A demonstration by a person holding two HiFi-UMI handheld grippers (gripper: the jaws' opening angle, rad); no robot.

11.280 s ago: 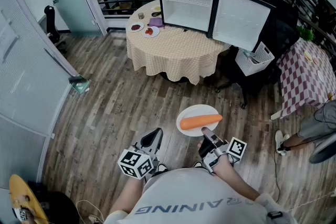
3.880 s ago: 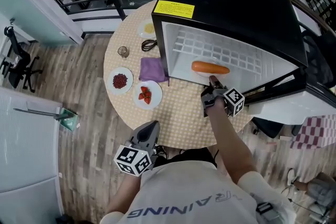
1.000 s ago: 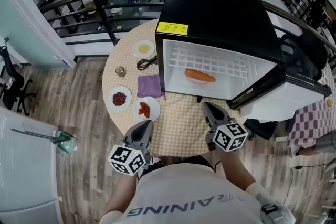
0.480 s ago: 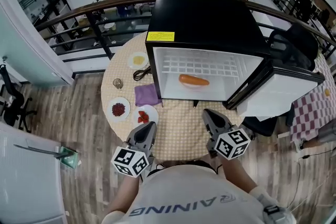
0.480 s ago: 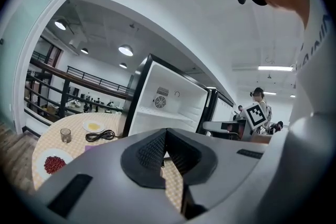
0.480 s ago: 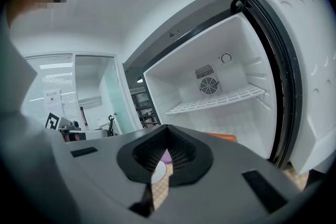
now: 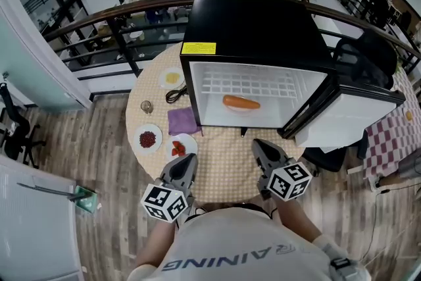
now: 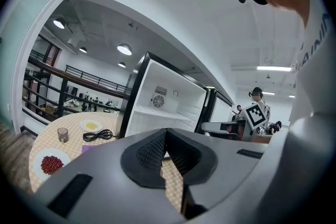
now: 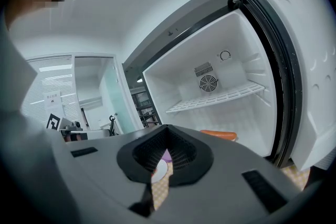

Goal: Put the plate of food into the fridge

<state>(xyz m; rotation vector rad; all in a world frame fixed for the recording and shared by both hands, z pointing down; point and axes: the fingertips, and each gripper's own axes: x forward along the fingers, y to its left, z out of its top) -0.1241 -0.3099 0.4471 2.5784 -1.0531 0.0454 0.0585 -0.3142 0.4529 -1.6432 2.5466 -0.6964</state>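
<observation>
One long orange food piece (image 7: 241, 102) on its plate (image 7: 242, 108) inside the open fridge (image 7: 256, 23); left claw (image 7: 187, 160) and right claw (image 7: 260, 145) closed, empty

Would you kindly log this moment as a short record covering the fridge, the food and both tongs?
fridge: on the round table, door open
plate of food: inside the fridge, below the wire shelf
left tongs: shut, empty, at the table's near edge
right tongs: shut, empty, outside the fridge
task: plate is in; door not yet closed
</observation>
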